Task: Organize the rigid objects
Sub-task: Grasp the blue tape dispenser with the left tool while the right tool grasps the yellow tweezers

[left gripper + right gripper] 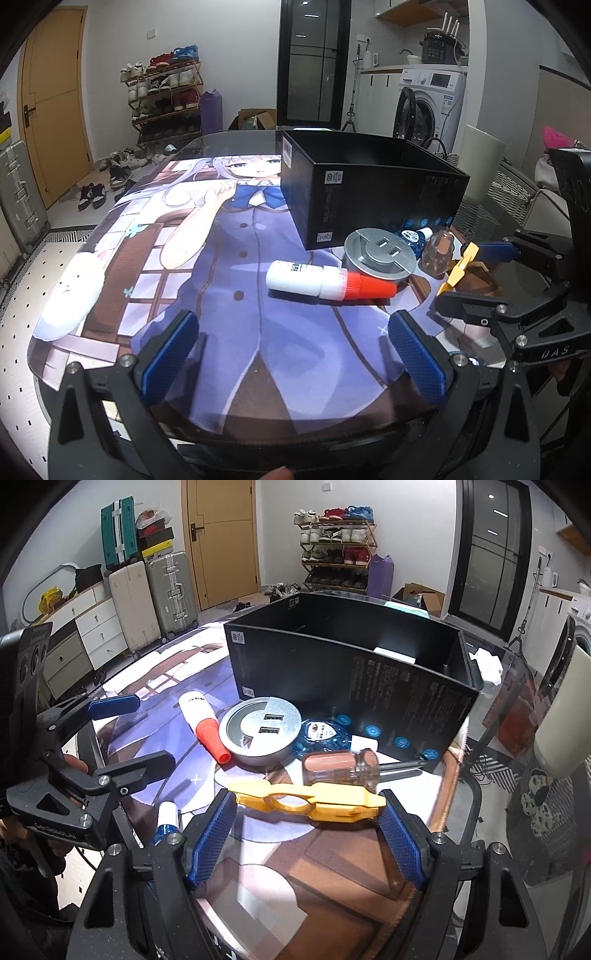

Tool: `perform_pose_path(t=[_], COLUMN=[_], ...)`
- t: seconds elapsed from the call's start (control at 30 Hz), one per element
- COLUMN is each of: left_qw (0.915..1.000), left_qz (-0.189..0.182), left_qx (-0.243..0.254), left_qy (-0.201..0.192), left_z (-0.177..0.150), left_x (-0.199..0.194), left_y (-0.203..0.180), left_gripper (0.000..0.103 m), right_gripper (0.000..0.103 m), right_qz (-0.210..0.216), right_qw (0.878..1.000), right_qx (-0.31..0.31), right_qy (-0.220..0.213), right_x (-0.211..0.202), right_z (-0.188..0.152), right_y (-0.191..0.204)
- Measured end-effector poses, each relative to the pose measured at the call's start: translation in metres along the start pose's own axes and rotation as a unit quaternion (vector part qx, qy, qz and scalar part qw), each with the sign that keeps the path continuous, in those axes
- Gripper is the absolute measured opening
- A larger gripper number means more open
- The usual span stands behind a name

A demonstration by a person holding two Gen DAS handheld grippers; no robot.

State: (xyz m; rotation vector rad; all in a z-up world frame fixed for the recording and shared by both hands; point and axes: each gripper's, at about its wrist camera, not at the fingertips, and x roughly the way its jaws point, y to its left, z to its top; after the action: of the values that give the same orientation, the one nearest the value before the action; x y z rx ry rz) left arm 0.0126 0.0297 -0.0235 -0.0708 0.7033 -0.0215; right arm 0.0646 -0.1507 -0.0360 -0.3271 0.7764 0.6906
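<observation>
An open black box [373, 192] [354, 668] stands on the printed mat. In front of it lie a white bottle with a red cap [325, 281] [205, 723], a round grey USB socket [378, 253] [260, 729], a blue packet [321, 736], a clear-handled screwdriver [341, 766] [437, 251] and a yellow plastic tool [308, 801] [460, 267]. My left gripper [295, 345] is open and empty, short of the bottle. My right gripper [308, 827] is open, its fingers flanking the yellow tool from just behind.
A small blue-and-white bottle [166, 821] lies left of the right gripper. The glass table's edge [258, 439] runs close under the left gripper. A white crumpled item [487, 664] lies right of the box. Suitcases, a shoe rack and a washing machine stand around the room.
</observation>
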Motion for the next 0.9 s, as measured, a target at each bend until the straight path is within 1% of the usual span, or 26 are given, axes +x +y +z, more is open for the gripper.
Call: perform_pose_path(t=[0.17, 0.37, 0.5, 0.6, 0.7, 0.77, 0.9], left_qw=[0.9997, 0.9983, 0.9962, 0.9927, 0.9907, 0.9903, 0.9885], left_qz=[-0.023, -0.049, -0.072, -0.099, -0.105, -0.104, -0.115], left_qx=[0.008, 0.032, 0.048, 0.067, 0.082, 0.086, 0.09], left_qy=[-0.001, 0.001, 0.006, 0.018, 0.024, 0.03, 0.038], left_z=[0.0, -0.001, -0.004, -0.006, -0.008, -0.009, -0.01], left_x=[-0.006, -0.016, -0.022, -0.023, -0.021, -0.018, -0.013], left_y=[-0.005, -0.017, -0.027, -0.036, -0.045, -0.049, -0.055], left_gripper=[0.103, 0.103, 0.103, 0.103, 0.103, 0.103, 0.103], right_gripper=[0.079, 0.079, 0.079, 0.079, 0.079, 0.079, 0.079], right_qz=[-0.003, -0.008, -0.009, -0.009, -0.009, -0.009, -0.01], right_qw=[1.0, 1.0, 1.0, 1.0, 1.0, 1.0, 1.0], right_qx=[0.0, 0.0, 0.004, 0.007, 0.01, 0.012, 0.009], right_qy=[-0.008, -0.011, -0.013, -0.015, -0.017, -0.018, -0.014], right_x=[-0.015, -0.027, -0.032, -0.035, -0.037, -0.038, -0.038], right_z=[-0.004, -0.013, -0.017, -0.019, -0.02, -0.022, -0.024], right_y=[-0.007, -0.014, -0.017, -0.019, -0.021, -0.023, -0.023])
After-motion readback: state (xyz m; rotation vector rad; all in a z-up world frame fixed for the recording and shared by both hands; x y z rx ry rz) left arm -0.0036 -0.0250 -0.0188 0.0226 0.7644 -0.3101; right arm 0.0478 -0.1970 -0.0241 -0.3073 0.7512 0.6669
